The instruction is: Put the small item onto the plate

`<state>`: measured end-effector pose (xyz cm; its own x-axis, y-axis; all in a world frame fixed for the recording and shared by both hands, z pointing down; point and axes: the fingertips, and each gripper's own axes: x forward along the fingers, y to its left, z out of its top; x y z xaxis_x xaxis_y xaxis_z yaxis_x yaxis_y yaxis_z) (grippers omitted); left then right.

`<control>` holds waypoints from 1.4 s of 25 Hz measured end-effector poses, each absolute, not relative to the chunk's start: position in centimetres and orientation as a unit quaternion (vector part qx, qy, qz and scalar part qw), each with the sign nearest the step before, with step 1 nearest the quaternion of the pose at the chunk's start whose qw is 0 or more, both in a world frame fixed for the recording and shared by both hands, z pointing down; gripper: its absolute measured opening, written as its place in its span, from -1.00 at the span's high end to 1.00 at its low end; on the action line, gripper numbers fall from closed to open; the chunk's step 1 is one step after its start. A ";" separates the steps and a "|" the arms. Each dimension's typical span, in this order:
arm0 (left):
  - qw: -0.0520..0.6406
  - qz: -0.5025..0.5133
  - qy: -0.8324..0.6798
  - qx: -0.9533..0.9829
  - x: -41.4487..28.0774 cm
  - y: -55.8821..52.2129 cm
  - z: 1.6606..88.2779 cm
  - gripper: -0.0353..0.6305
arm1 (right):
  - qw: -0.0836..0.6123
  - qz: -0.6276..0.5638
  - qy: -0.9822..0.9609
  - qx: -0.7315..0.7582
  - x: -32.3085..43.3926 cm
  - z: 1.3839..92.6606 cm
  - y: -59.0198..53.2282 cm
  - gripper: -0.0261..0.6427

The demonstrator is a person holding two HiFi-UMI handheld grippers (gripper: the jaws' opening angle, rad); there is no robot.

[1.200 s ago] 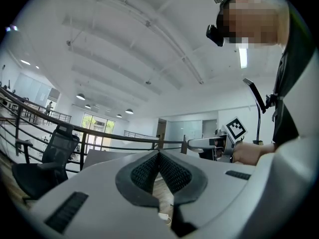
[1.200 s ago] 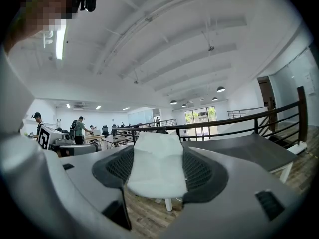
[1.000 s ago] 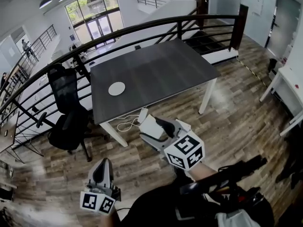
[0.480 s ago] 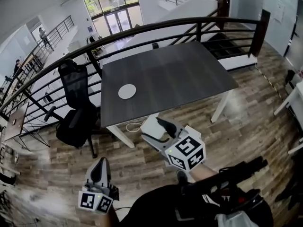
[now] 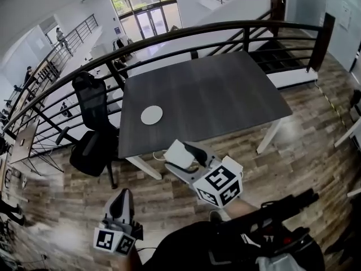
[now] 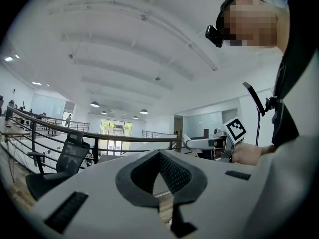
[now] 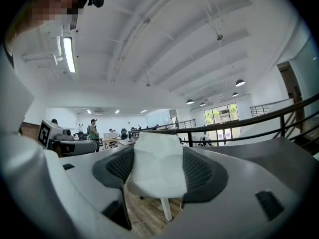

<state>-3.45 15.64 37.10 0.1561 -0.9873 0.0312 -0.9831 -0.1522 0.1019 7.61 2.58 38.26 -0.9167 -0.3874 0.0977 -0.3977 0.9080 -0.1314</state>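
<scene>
A small white plate (image 5: 152, 115) lies on the dark table (image 5: 225, 95), near its left front corner. My right gripper (image 5: 181, 156) is held in the air just in front of the table's near edge, shut on a white crumpled small item (image 5: 178, 153) (image 7: 157, 166) that fills the space between its jaws. My left gripper (image 5: 121, 203) hangs lower and to the left, over the wooden floor, well short of the table. In the left gripper view its jaws (image 6: 160, 176) meet with nothing between them.
A black office chair (image 5: 90, 134) stands at the table's left. A black railing (image 5: 197, 33) runs behind the table, with a drop beyond it. White cables (image 5: 158, 154) lie on the wooden floor (image 5: 299, 151) under the table's front edge. More desks stand at the right.
The view has drawn nearer to the table, which now sits closer and more central. My right gripper with the white item has shifted slightly left and up. The left gripper has hardly moved.
</scene>
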 end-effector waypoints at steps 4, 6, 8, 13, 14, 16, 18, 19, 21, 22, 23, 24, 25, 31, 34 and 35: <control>0.048 -0.008 -0.657 0.753 -1.5 13.0 37.6 0.88 | 0.035 0.077 -0.979 0.187 9.4 38.7 0.4 -0.01; 0.050 -0.003 -0.657 0.752 -0.2 11.9 37.8 0.88 | 0.030 0.081 -0.979 0.183 10.4 38.8 -0.8 -0.01; 0.051 0.002 -0.654 0.754 1.2 10.7 38.1 0.88 | 0.026 0.085 -0.979 0.182 11.5 38.9 -1.9 -0.01; 0.055 0.011 -0.644 0.763 3.6 8.3 38.5 0.88 | 0.026 0.083 -0.979 0.186 13.4 39.4 -4.0 -0.01; 0.053 0.013 -0.642 0.765 3.8 7.9 38.4 0.88 | 0.025 0.084 -0.979 0.185 13.5 39.5 -4.2 -0.01; 0.050 0.013 -0.640 0.767 4.0 7.2 38.3 0.88 | 0.024 0.085 -0.979 0.186 13.7 39.6 -4.6 -0.01; 0.050 0.012 -0.637 0.769 3.9 6.6 38.2 0.88 | 0.022 0.087 -0.978 0.189 13.7 39.6 -5.1 -0.01; 0.051 0.012 -0.635 0.771 3.7 6.4 38.3 0.88 | 0.021 0.088 -0.978 0.190 13.5 39.6 -5.3 -0.01; 0.053 0.012 -0.632 0.773 3.0 5.9 38.4 0.88 | 0.021 0.089 -0.977 0.194 13.0 39.6 -5.7 -0.01; 0.054 0.012 -0.630 0.775 2.6 5.6 38.5 0.88 | 0.021 0.089 -0.976 0.196 12.7 39.6 -5.9 -0.01; 0.055 0.011 -0.628 0.776 2.1 5.3 38.6 0.88 | 0.021 0.088 -0.976 0.200 12.4 39.6 -6.2 -0.01; 0.055 0.010 -0.626 0.778 1.7 5.0 38.6 0.88 | 0.021 0.088 -0.975 0.204 12.1 39.5 -6.4 -0.01; 0.054 0.009 -0.623 0.780 1.2 4.7 38.5 0.88 | 0.021 0.089 -0.974 0.208 11.8 39.4 -6.5 -0.01; 0.051 0.002 -0.607 0.793 -1.9 3.2 38.4 0.88 | 0.025 0.078 -0.971 0.226 9.3 39.1 -7.2 -0.01; 0.056 -0.001 -0.602 0.797 -3.9 2.3 38.8 0.88 | 0.026 0.084 -0.969 0.232 7.7 39.1 -7.9 -0.01; 0.057 -0.005 -0.599 0.799 -4.4 2.0 38.8 0.88 | 0.027 0.085 -0.968 0.234 7.3 39.2 -8.2 -0.01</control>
